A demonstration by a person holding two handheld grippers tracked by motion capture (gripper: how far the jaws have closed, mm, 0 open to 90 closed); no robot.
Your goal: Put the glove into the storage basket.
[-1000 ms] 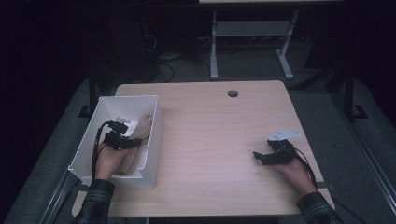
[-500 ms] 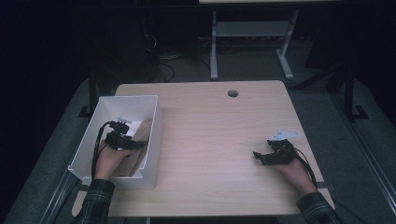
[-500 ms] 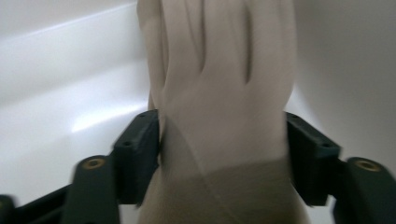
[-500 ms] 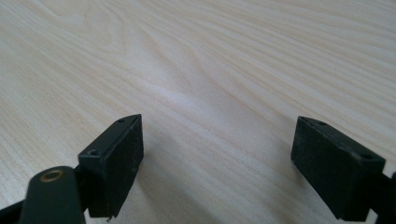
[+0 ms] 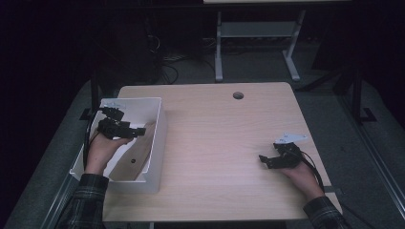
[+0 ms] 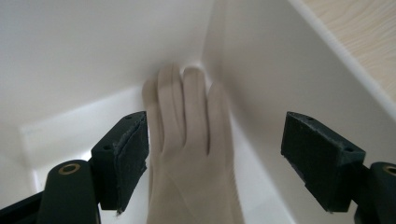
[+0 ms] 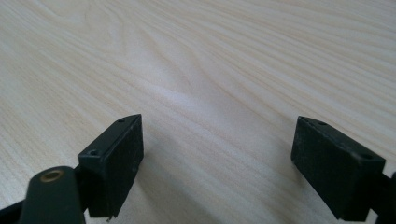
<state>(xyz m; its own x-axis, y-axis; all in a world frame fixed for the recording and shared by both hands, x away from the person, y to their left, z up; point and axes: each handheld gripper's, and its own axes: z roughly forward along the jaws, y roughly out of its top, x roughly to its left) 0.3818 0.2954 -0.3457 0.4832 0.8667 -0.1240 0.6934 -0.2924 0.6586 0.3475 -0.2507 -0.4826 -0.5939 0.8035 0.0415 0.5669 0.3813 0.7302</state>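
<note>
Dark floor surrounded the pale wooden table (image 5: 215, 143), where a white bin (image 5: 160, 138) sat at the left edge with a beige glove (image 6: 191, 154) lying inside it, its fingertips against the bin's corner. The placing looked done: the left gripper (image 5: 125, 130) had just been opening, its jaws spread wide above the glove without pressing it. The right gripper (image 5: 273, 161) rested open and empty on the bare tabletop.
</note>
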